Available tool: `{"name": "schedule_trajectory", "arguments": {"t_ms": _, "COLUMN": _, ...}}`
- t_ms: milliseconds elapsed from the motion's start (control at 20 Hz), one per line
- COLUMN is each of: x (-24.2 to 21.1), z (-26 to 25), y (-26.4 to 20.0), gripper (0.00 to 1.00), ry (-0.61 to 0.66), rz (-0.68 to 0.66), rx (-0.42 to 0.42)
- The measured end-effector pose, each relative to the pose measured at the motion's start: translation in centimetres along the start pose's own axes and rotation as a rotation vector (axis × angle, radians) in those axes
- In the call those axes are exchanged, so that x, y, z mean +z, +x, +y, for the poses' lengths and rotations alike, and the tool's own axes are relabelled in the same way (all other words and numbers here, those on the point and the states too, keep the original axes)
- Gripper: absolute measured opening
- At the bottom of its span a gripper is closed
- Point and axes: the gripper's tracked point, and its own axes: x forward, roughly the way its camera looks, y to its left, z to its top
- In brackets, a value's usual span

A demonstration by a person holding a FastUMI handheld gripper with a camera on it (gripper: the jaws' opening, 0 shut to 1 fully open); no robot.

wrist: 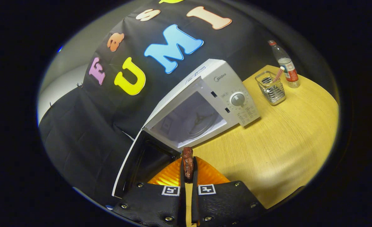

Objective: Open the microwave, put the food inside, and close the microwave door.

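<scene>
**Food pinched and lifted, microwave standing open**

Low in the centre of the frame, the gripper [188,168] has its fingers drawn close together and clamped on a small piece of food [187,160], a dark reddish-brown lump that pokes up past the fingertips. Under it sits an orange plate [209,175] on the wooden table [283,138].

Just beyond the food, in the middle of the frame, the white microwave [223,82] stands with its door [135,157] swung wide toward the lower left. The cavity is bare, its glass turntable [201,124] visible inside.

The piece looks light and fairly stiff, possibly a bit greasy, so a firm squeeze across its narrow middle seems the sensible hold; too loose and it could slip, I'd guess. It seems small enough to clear the opening easily.

In the upper right stand a wire basket [271,89] and a plastic bottle [285,63].
</scene>
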Motion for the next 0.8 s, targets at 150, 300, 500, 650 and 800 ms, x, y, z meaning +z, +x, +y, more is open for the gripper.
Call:
{"name": "schedule_trajectory", "arguments": {"t_ms": 150, "x": 0.8, "z": 0.1, "y": 2.9, "gripper": 0.07, "ry": 0.006, "rz": -0.013, "rx": 0.002}}
{"name": "schedule_trajectory", "arguments": {"t_ms": 300, "x": 1.4, "z": -0.1, "y": 5.8, "gripper": 0.07, "ry": 0.036, "rz": -0.028, "rx": 0.009}}
{"name": "schedule_trajectory", "arguments": {"t_ms": 500, "x": 2.1, "z": -0.5, "y": 9.5, "gripper": 0.07, "ry": 0.035, "rz": -0.072, "rx": -0.005}}
{"name": "schedule_trajectory", "arguments": {"t_ms": 650, "x": 2.2, "z": -0.2, "y": 12.2, "gripper": 0.06, "ry": 0.041, "rz": -0.101, "rx": -0.001}}
{"name": "schedule_trajectory", "arguments": {"t_ms": 800, "x": 2.6, "z": 0.5, "y": 14.8, "gripper": 0.07, "ry": 0.032, "rz": -0.143, "rx": 0.009}}
